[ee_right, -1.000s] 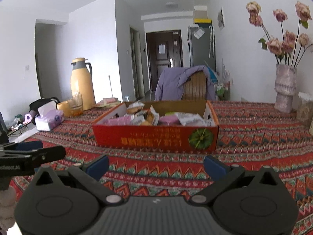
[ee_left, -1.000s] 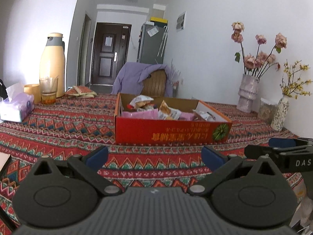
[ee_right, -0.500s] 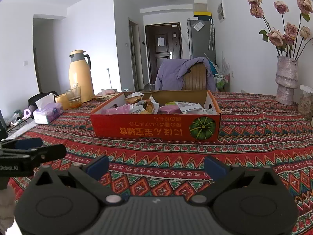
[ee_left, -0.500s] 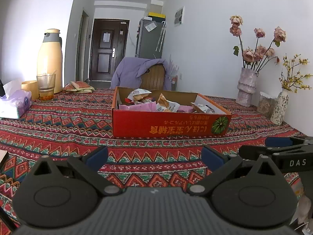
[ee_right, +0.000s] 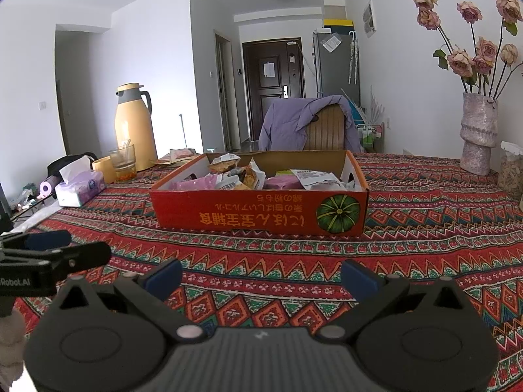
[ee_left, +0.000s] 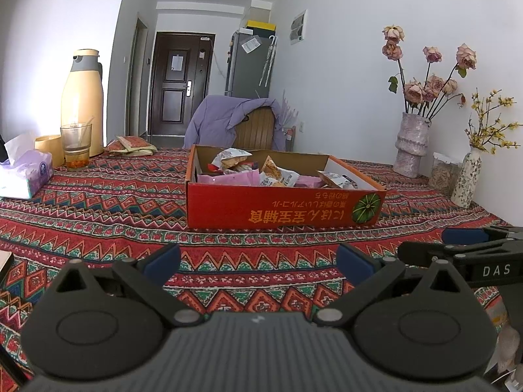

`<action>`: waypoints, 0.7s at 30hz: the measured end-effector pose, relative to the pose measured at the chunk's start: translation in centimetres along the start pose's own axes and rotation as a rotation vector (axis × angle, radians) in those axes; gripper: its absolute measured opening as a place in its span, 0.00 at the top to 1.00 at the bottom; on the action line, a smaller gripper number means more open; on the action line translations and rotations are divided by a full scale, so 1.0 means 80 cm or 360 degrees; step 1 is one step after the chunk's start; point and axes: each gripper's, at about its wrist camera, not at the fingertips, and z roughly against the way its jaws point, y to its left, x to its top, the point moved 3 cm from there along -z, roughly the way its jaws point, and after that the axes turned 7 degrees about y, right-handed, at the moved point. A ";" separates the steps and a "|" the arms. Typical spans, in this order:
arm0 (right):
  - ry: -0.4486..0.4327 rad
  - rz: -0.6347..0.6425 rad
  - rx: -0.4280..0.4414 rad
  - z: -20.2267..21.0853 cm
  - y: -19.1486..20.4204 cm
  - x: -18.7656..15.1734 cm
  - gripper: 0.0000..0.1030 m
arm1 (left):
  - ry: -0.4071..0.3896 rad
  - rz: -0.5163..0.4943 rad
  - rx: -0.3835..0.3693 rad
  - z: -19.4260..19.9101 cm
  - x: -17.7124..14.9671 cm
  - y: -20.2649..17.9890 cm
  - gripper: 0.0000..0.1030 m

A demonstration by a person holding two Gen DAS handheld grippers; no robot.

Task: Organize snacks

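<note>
A red cardboard box [ee_left: 281, 207] with a pumpkin picture stands on the patterned tablecloth ahead of both grippers; it also shows in the right wrist view [ee_right: 258, 210]. Several snack packets [ee_left: 258, 171] lie loose inside it, also seen in the right wrist view [ee_right: 242, 174]. My left gripper [ee_left: 258, 261] is open and empty, low over the cloth, short of the box. My right gripper [ee_right: 261, 276] is open and empty, also short of the box. Each gripper shows at the edge of the other's view.
A yellow thermos [ee_left: 83, 104], a glass [ee_left: 75, 145], a tissue box [ee_left: 24, 174] and more packets [ee_left: 130, 145] stand at the left. Two flower vases [ee_left: 410, 145] and a jar [ee_left: 446, 173] stand at the right by the wall. A chair with a purple jacket [ee_left: 235, 121] stands behind the table.
Both grippers have tilted slightly upward and drawn back a little, so the box sits lower and flatter in view. Jaws stay open and nothing was picked up.
</note>
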 end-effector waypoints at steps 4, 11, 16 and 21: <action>0.0001 0.0000 0.0000 0.000 0.000 0.000 0.00 | -0.0001 0.0000 -0.0003 0.000 0.000 0.000 0.00; 0.0000 0.0000 0.0000 0.000 0.000 0.000 0.00 | -0.0003 0.0000 -0.0004 0.001 0.000 -0.001 0.00; 0.0001 0.0000 -0.0001 0.000 0.000 0.000 0.00 | -0.0002 0.0001 -0.0005 0.001 0.001 -0.001 0.00; 0.0001 0.0000 -0.0001 0.000 0.001 -0.001 0.00 | -0.0005 0.0003 -0.0010 0.004 0.001 -0.002 0.00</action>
